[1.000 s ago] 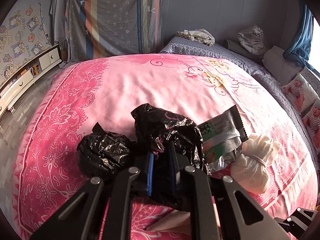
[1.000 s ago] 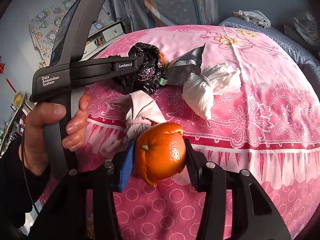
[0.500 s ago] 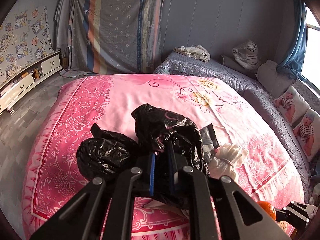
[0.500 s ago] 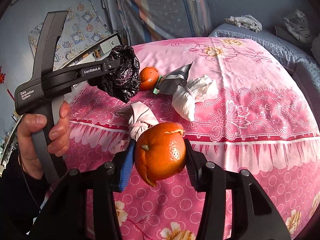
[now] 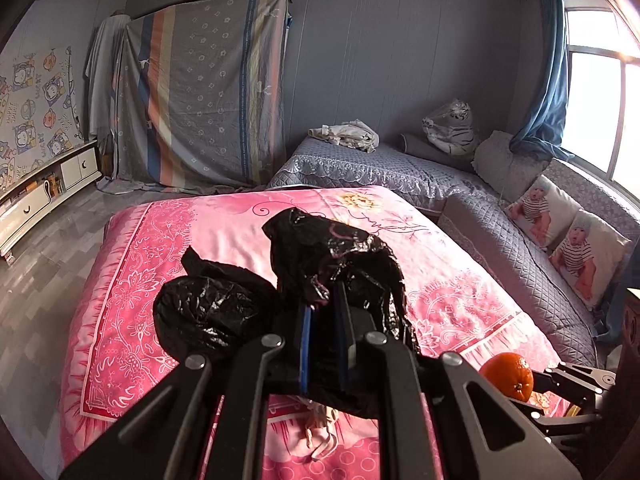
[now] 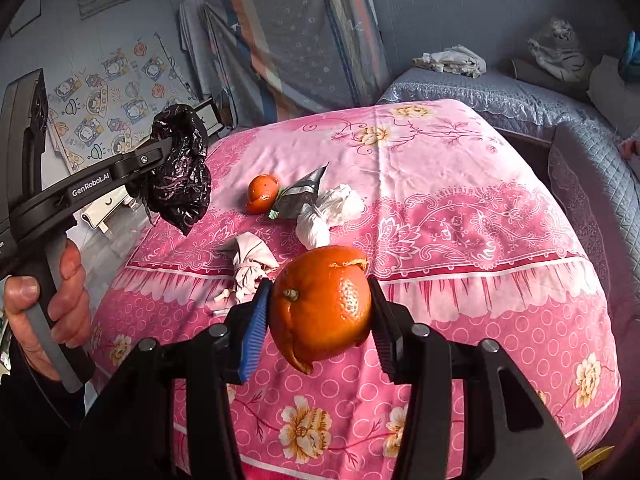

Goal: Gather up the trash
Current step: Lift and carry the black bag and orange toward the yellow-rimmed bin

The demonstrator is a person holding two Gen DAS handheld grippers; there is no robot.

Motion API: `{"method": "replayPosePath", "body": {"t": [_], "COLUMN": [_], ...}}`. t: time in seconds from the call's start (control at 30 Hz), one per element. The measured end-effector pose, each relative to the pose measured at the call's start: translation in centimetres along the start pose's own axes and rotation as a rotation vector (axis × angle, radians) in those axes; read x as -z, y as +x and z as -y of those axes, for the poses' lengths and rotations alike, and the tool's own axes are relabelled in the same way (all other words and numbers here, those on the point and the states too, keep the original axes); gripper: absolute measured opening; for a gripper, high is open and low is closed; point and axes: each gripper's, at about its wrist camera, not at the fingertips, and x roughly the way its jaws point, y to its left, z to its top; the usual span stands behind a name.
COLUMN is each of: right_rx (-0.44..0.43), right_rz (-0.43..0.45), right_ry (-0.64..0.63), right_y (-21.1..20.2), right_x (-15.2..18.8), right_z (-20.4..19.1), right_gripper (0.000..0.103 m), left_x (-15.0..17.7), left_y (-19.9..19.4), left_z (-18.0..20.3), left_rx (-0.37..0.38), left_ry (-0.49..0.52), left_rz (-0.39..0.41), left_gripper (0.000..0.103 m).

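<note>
1. The right gripper (image 6: 320, 312) is clamped on an orange peel (image 6: 322, 306) — a hollow, torn-edged shell with the stem nub facing the camera — pinched between the blue-padded finger on one side and the black one on the other, held in the air in front of the bed's near edge.
2. The left gripper (image 5: 324, 340) has its fingers drawn almost together on a crumpled black plastic bag (image 5: 332, 256), which bulges above and around the fingertips. From the right wrist view the same bag (image 6: 180, 168) hangs off the gripper well above the bed's left side, lifted free of the cover; a hand (image 6: 44, 304) grips the handle.
3. A second black bundle (image 5: 208, 312) sits just left of the held bag in the left wrist view; whether it rests on the bed or hangs from the gripper cannot be told.
4. On the pink floral bedspread (image 6: 460, 208), nearest the edge, lies a knotted pale pink rag (image 6: 250, 262).
5. Just beyond it is a tied white bag (image 6: 328, 214), touching a silver snack wrapper (image 6: 298, 198), with another orange peel (image 6: 262, 194) beside the wrapper's left end.
6. Farther back — a grey quilted sofa (image 5: 400, 168) with a crumpled cloth (image 5: 346, 134) on it.
</note>
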Motion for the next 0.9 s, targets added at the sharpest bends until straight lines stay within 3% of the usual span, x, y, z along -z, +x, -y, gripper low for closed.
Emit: {"method": "replayPosePath", "body": {"t": [0.9], "right_rx": [0.216], "right_rz": [0.302], "right_ry": [0.122], "right_y": [-17.5], "right_x": [2.2], "right_z": [7.2], "right_gripper": [0.044], "left_x": [-0.1], "left_y": [-10.6], "left_z": [14.9], "left_rx": [0.318], "left_ry": [0.214], "left_rz": [0.156], "left_gripper": [0.009]}}
